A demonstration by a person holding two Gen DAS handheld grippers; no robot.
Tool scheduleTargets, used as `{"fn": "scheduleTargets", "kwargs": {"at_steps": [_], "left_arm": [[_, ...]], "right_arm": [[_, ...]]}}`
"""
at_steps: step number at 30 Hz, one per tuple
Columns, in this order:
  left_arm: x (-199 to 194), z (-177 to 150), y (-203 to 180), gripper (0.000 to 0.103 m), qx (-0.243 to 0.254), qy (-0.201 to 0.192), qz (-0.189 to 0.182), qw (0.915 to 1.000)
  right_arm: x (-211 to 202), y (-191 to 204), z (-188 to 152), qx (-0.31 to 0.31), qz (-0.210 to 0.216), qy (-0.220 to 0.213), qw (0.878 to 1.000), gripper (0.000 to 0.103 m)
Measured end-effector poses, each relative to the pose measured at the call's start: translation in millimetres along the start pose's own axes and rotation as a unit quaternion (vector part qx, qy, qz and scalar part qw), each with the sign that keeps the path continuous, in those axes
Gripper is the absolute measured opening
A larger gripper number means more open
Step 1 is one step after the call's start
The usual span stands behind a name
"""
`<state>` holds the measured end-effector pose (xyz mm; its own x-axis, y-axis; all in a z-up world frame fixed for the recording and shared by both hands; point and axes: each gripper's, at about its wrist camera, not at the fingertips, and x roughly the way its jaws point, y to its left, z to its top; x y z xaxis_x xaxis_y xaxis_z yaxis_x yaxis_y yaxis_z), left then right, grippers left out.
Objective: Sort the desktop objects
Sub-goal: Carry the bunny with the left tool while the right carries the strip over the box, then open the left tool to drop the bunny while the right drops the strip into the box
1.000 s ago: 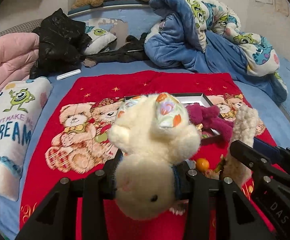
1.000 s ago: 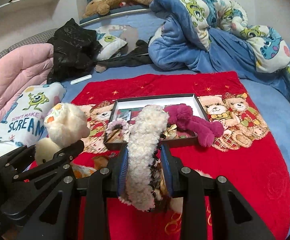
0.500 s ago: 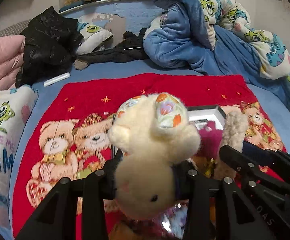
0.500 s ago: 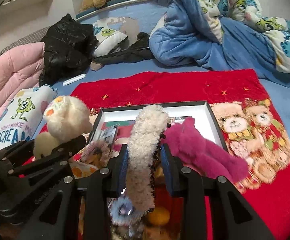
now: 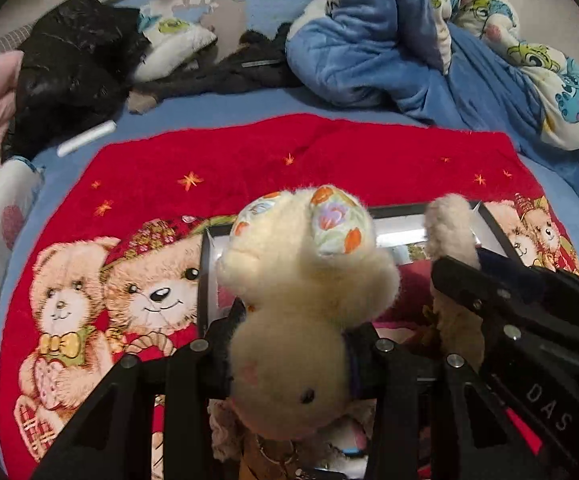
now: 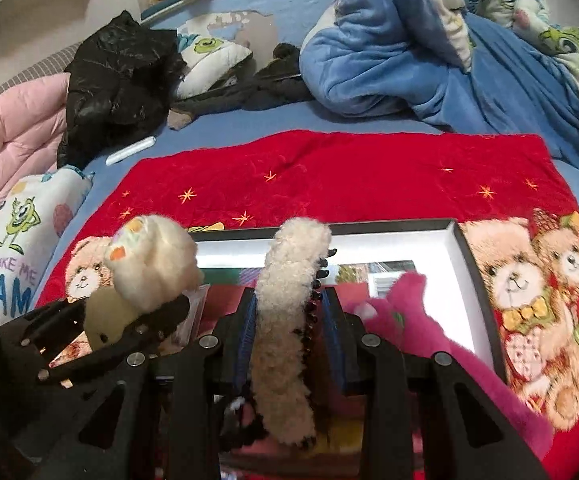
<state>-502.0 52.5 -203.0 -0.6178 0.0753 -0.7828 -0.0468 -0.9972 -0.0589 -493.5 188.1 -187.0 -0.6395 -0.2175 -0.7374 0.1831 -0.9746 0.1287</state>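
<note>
My left gripper (image 5: 289, 344) is shut on a cream plush rabbit (image 5: 305, 304) with flowered ears, held upside down above the left part of a black-rimmed box (image 5: 393, 210). The rabbit also shows in the right wrist view (image 6: 149, 268). My right gripper (image 6: 291, 320) is shut on a fluffy cream hair claw clip (image 6: 289, 320), held over the middle of the box (image 6: 465, 256). A magenta plush toy (image 6: 429, 328) lies in the box's right part. Small items under the grippers are mostly hidden.
The box sits on a red teddy-bear blanket (image 6: 329, 176) on a blue bed. A blue quilt (image 6: 409, 52), a black jacket (image 6: 117, 72), a pink quilt (image 6: 13, 136) and a Monsters pillow (image 6: 25, 224) lie around it. A white stick (image 6: 129, 151) lies at back left.
Both grippers moved forward and down with their loads, from in front of the box to over it. The box now looks closer and larger.
</note>
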Motion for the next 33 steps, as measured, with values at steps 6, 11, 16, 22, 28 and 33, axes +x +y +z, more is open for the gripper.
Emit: {"fn": "scheduleTargets", "kwargs": {"at_steps": [6,11,16,22,28,33], "left_arm": [[21.2,-0.3,1.7,0.042,0.002,0.021,0.004,0.9998],[28.4,-7.0,1.5,0.042,-0.001,0.022,0.005,0.9997],[29.2,-10.6,3.6,0.046,-0.006,0.019,0.008,0.9998],[29.9,-11.9,1.3,0.078,0.003,0.022,0.031,0.9992],[23.2,-11.3,-5.7,0.103,0.010,0.019,0.004,0.9998],[17.5,-10.2,-0.5,0.103,0.004,0.019,0.010,0.9998]], "right_arm": [[30.7,0.7,7.2,-0.006,0.000,0.029,1.000,0.030],[46.4,1.0,3.9,-0.004,-0.005,0.043,0.999,0.030],[48.0,3.7,1.1,-0.007,-0.010,0.040,0.999,0.030],[45.2,11.8,0.2,-0.016,-0.021,0.041,0.999,0.053],[39.4,21.0,1.0,-0.023,-0.041,0.038,0.998,0.096],[30.1,21.2,2.5,-0.017,-0.029,0.029,0.999,0.103]]}}
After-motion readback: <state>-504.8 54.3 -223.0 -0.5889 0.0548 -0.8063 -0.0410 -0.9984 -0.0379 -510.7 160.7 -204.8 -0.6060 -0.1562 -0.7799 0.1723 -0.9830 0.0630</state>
